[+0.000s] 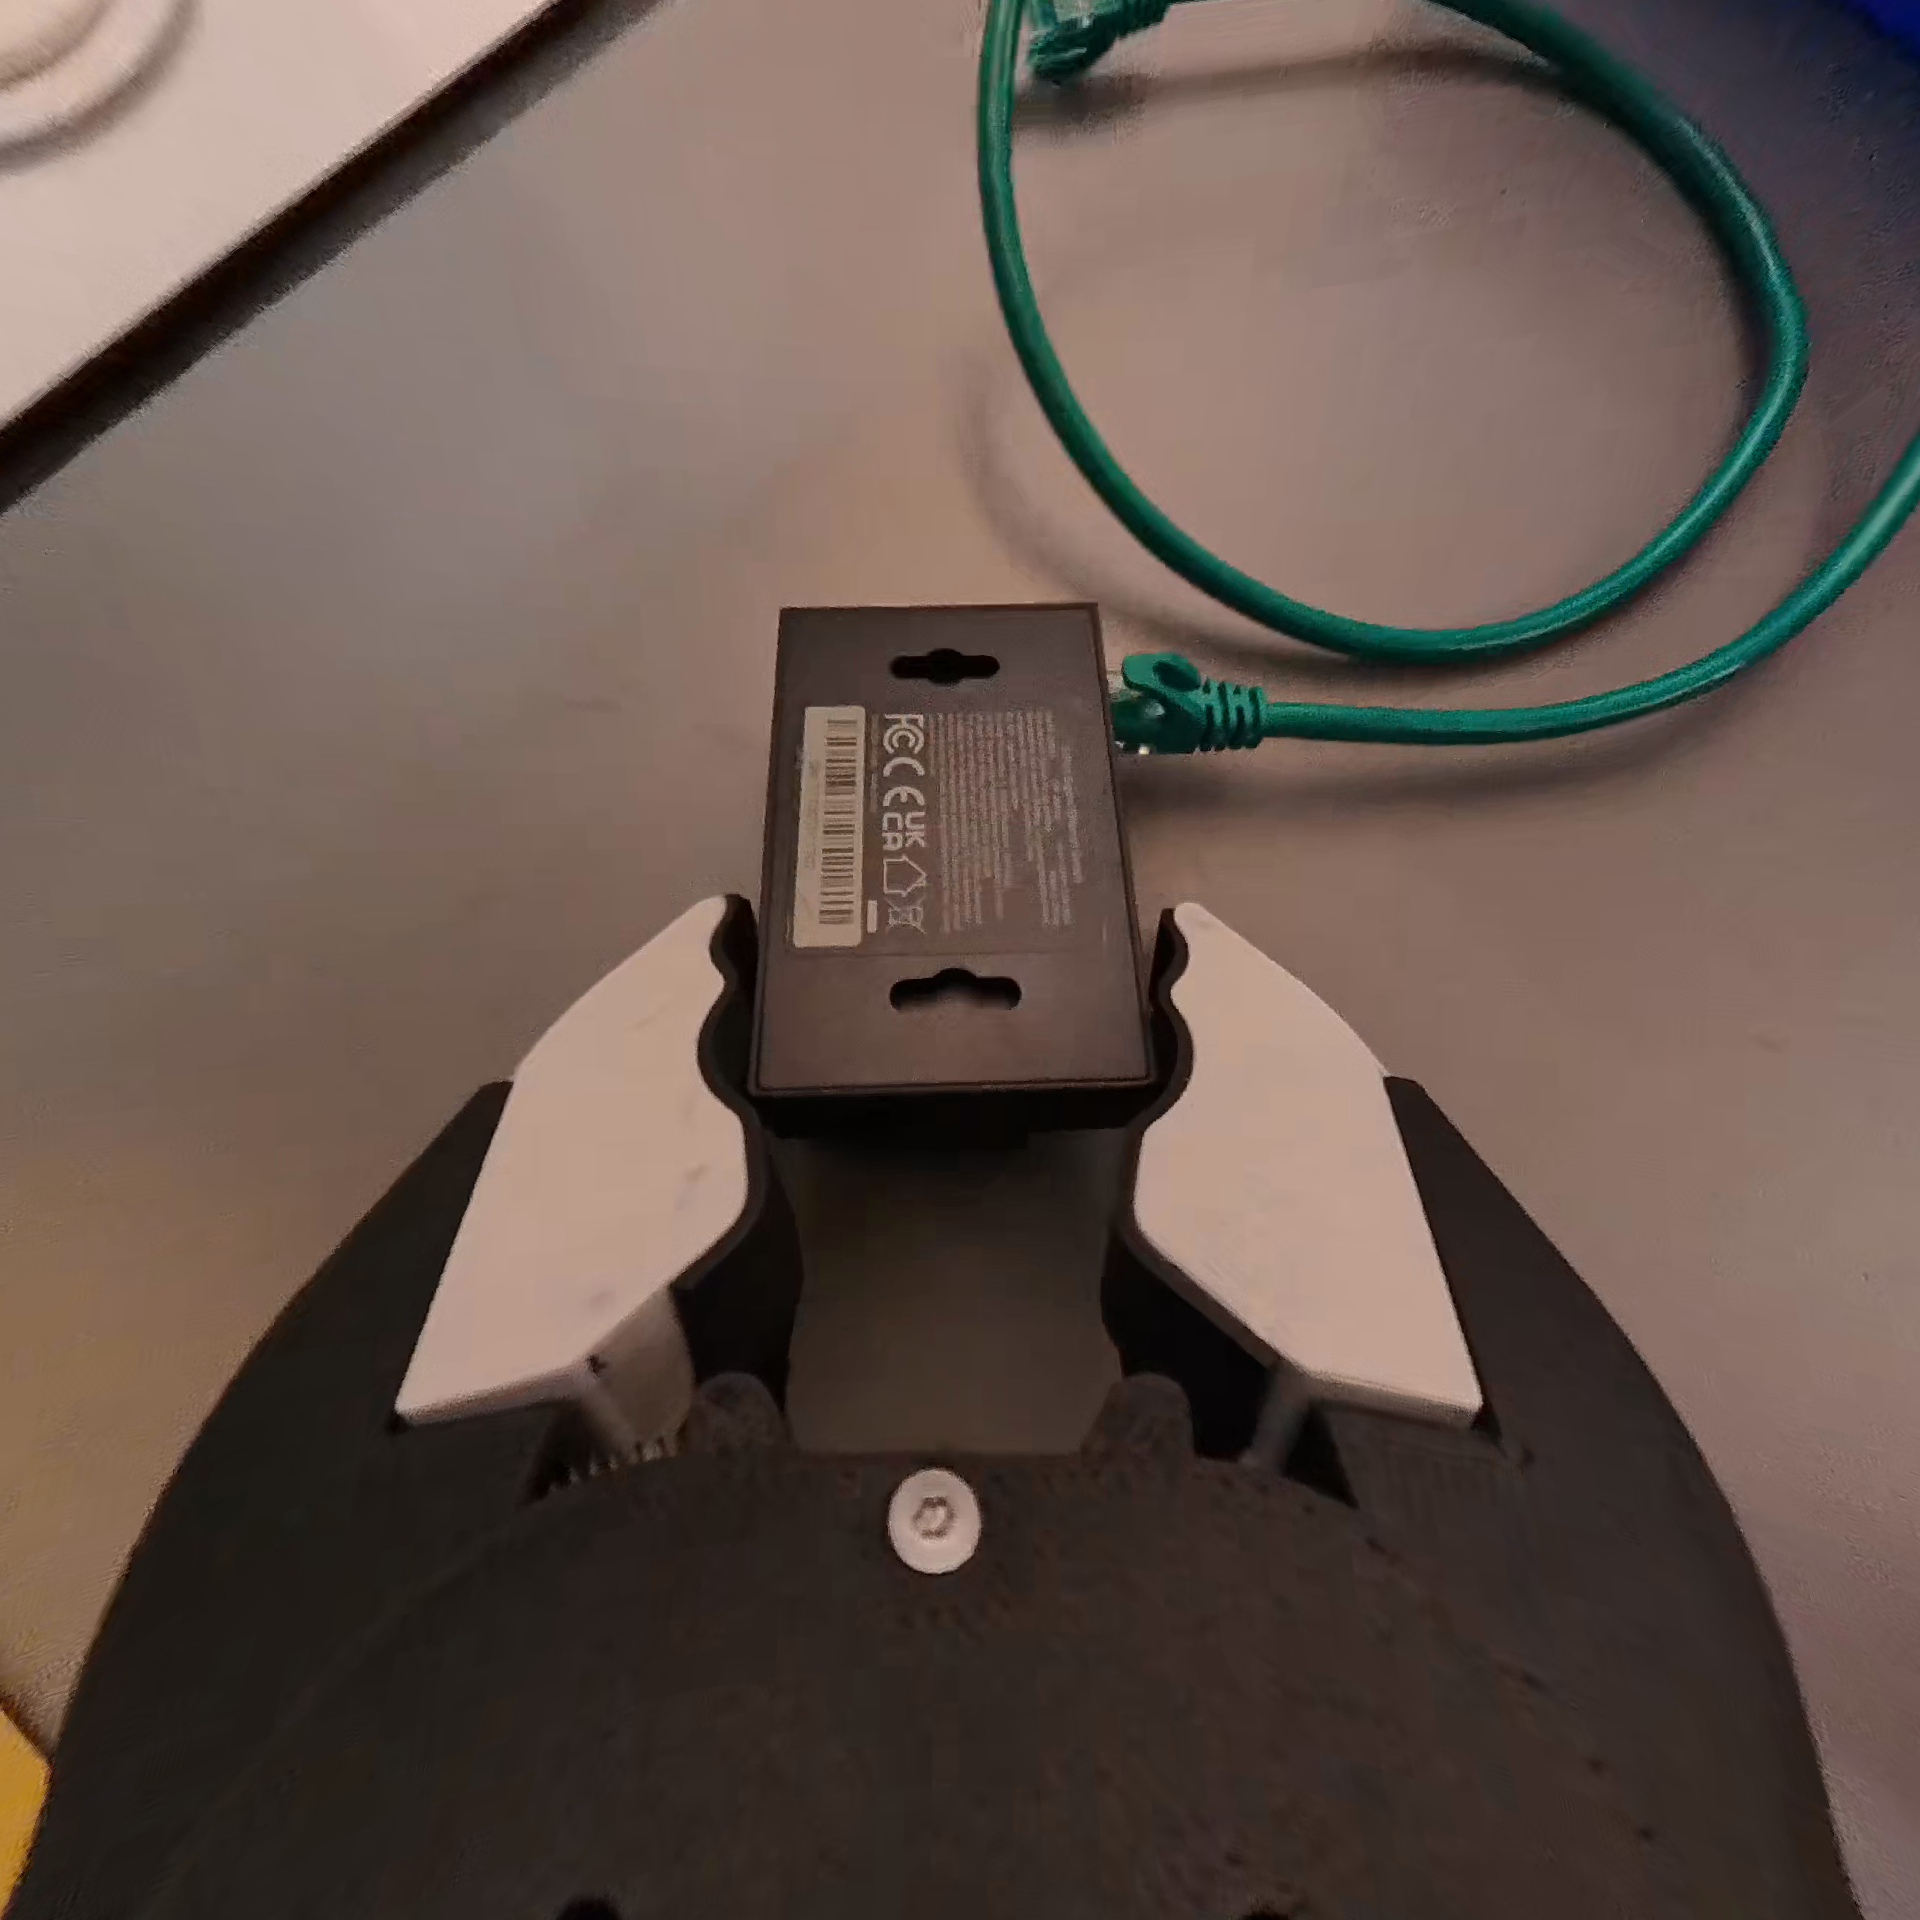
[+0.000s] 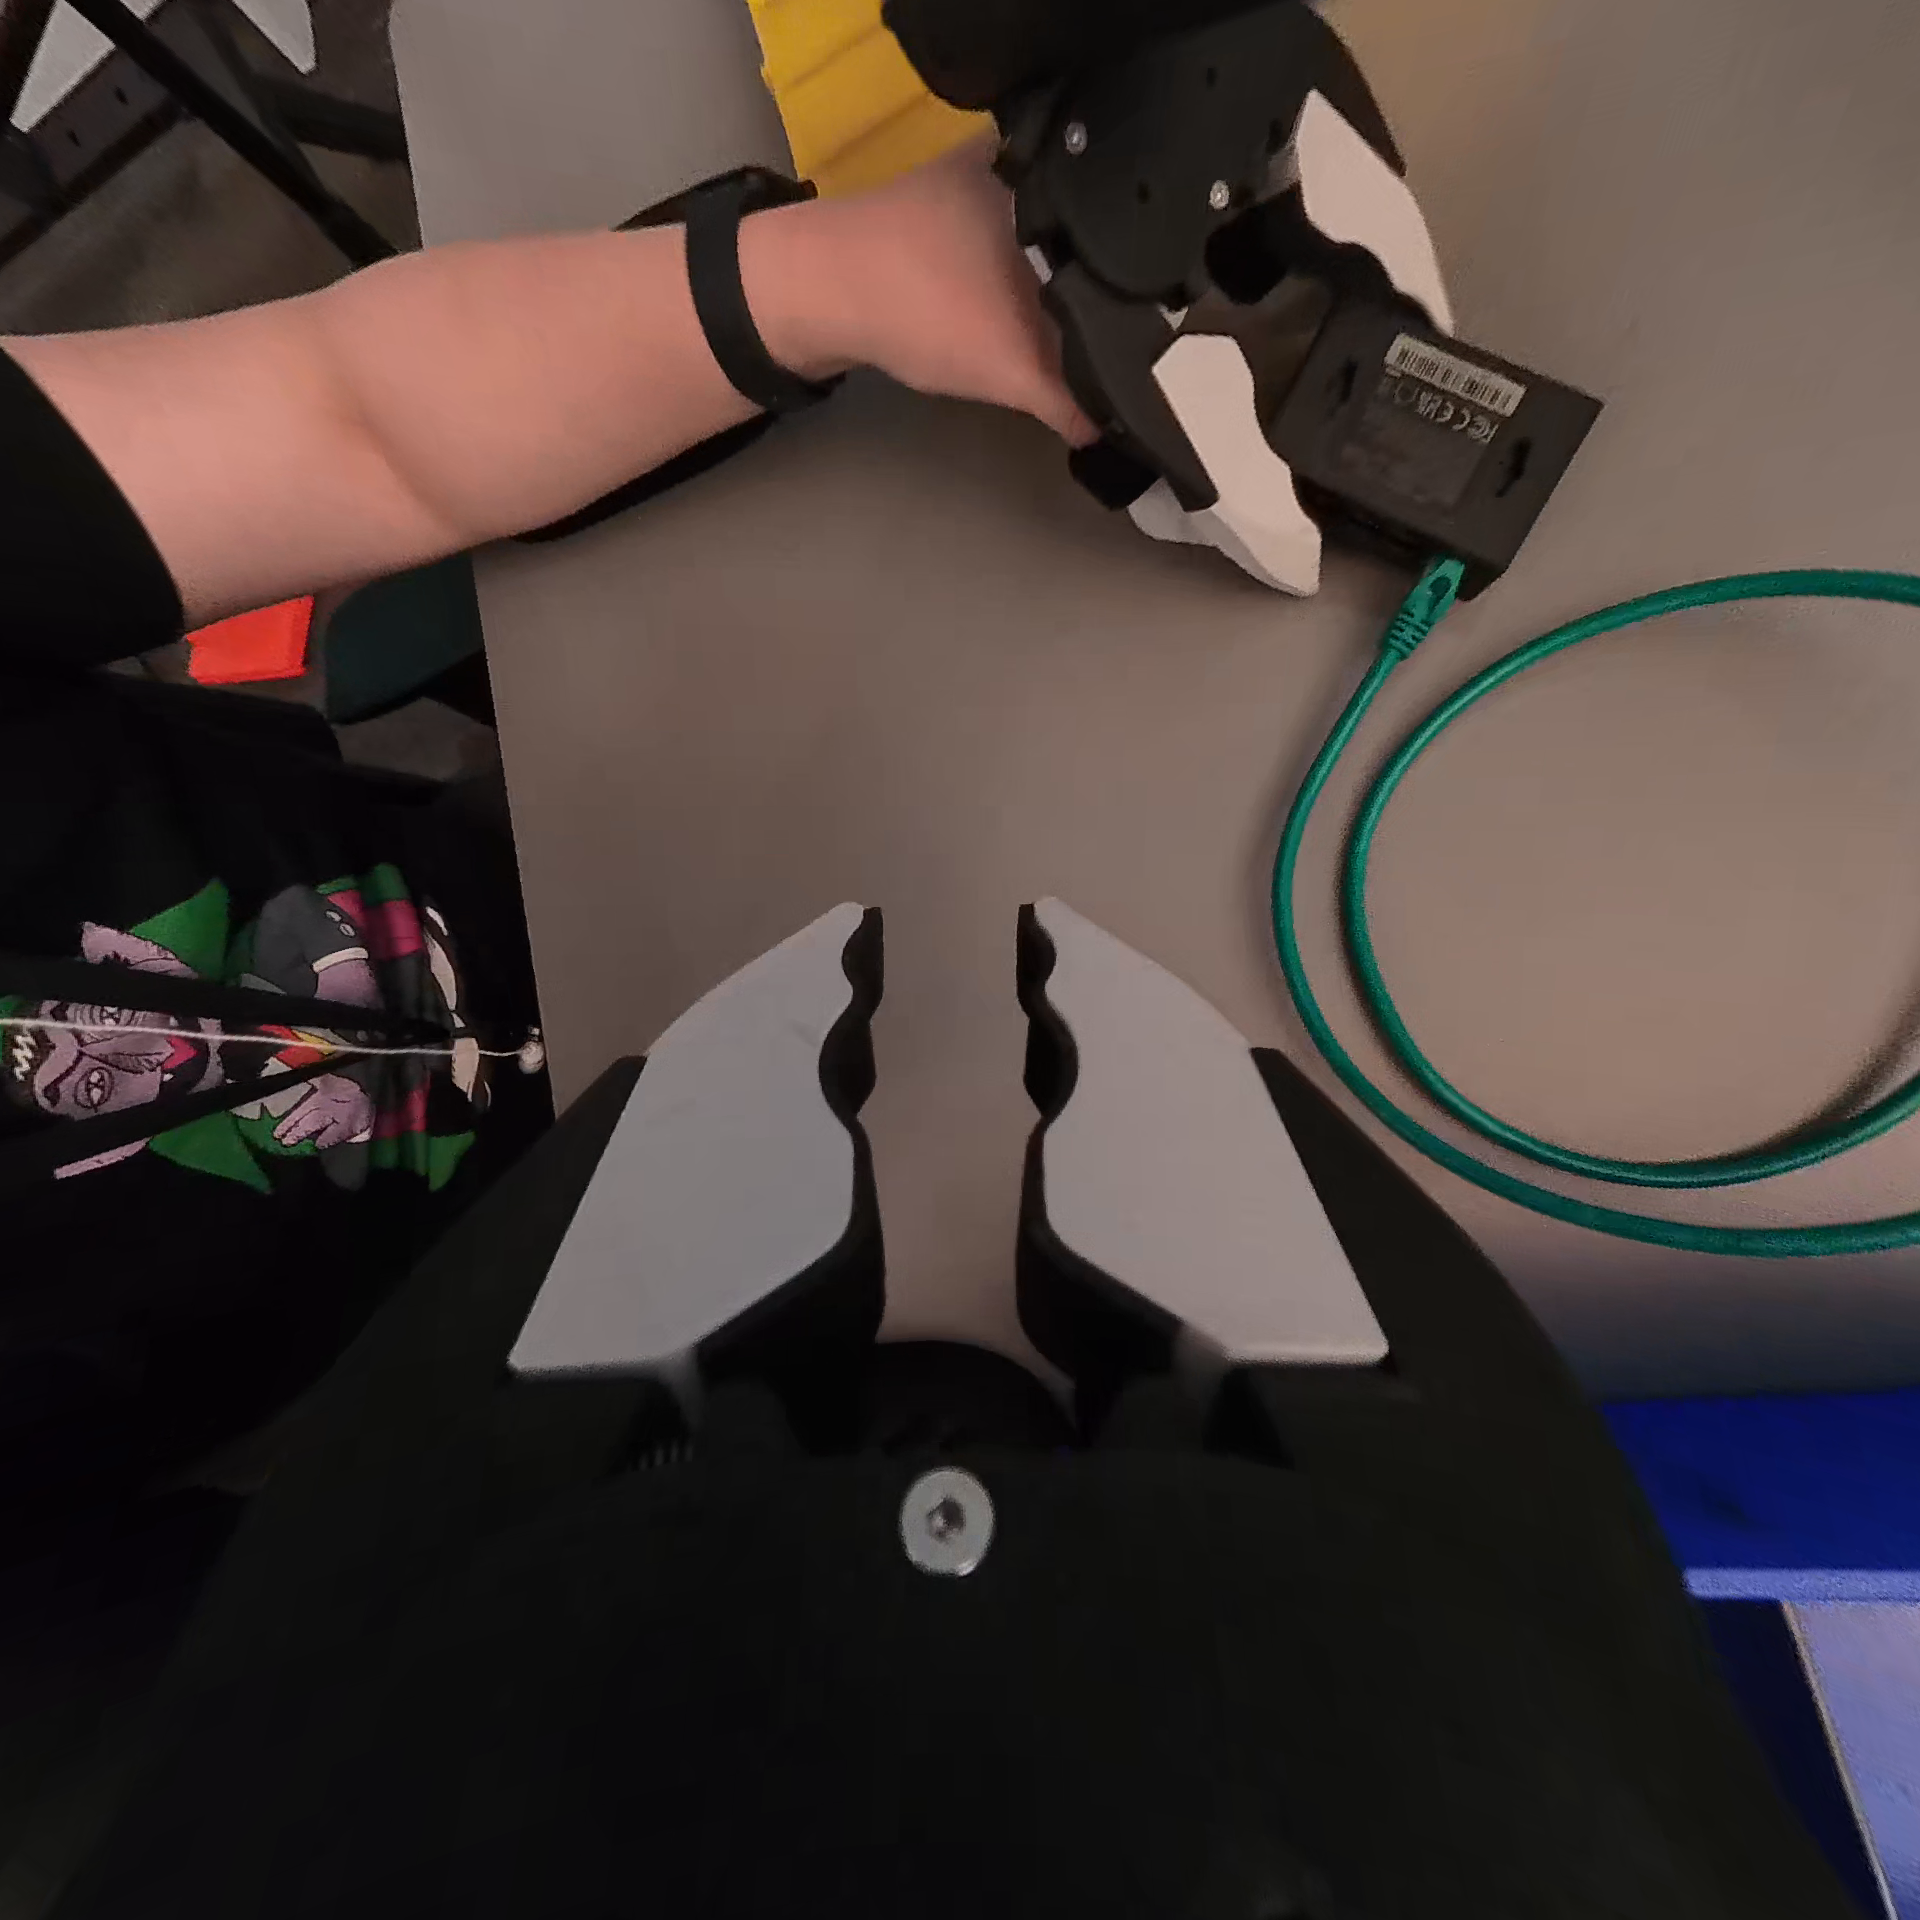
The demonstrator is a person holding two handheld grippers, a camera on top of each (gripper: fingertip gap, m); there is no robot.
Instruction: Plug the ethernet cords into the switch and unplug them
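Note:
A black switch [image 1: 987, 727] lies with its labelled underside up on the grey table [image 1: 416, 727]. My left gripper [image 1: 951, 912] is shut on the switch's near end, one white finger on each long side. A green ethernet cord [image 1: 1039, 312] has one plug [image 1: 1174, 704] seated in a port on the switch's right side. The cord loops away, and its other plug [image 1: 1070, 42] lies free at the far edge. My right gripper [image 2: 951, 920] is open and empty above bare table, to the near left of the cord loop [image 2: 1320, 935]. The right wrist view also shows the switch [image 2: 1455, 436] and the seated plug [image 2: 1429, 603].
A person's forearm [image 2: 520, 384] with a black wristband reaches across to the left gripper. The table's edge [image 2: 488, 727] runs down the left of the right wrist view. A yellow object [image 2: 862, 94] lies behind the arm, a blue object [image 2: 1766, 1486] at lower right, a white sheet [image 1: 208, 156] at far left. My right tips are about 20 cm from the plug [image 1: 1174, 704], my left tips only 4 cm.

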